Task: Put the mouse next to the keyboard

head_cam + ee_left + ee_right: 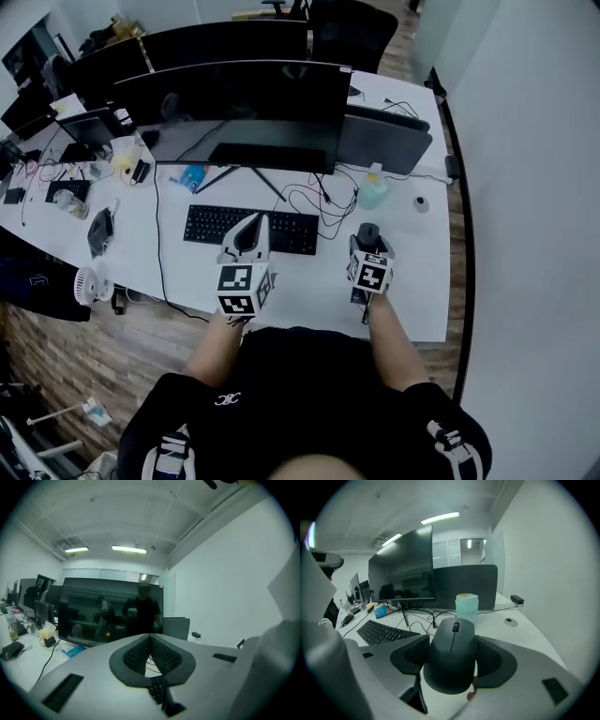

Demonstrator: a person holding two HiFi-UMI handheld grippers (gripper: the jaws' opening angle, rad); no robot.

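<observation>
Black mouse point(450, 667) sits clamped in the right tongs point(452, 644), just right of the keyboard point(211, 225) on the white worktop point(412, 291); left tongs point(150, 641) are clenched, empty.

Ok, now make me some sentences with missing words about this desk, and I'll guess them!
1. Between the jaws of the right hand-held gripper sits a black ____.
2. The left hand-held gripper has its jaws ____, with nothing between them.
3. On the white desk, the keyboard lies in front of a big dark ____.

Missing words: mouse; shut; monitor.
</observation>
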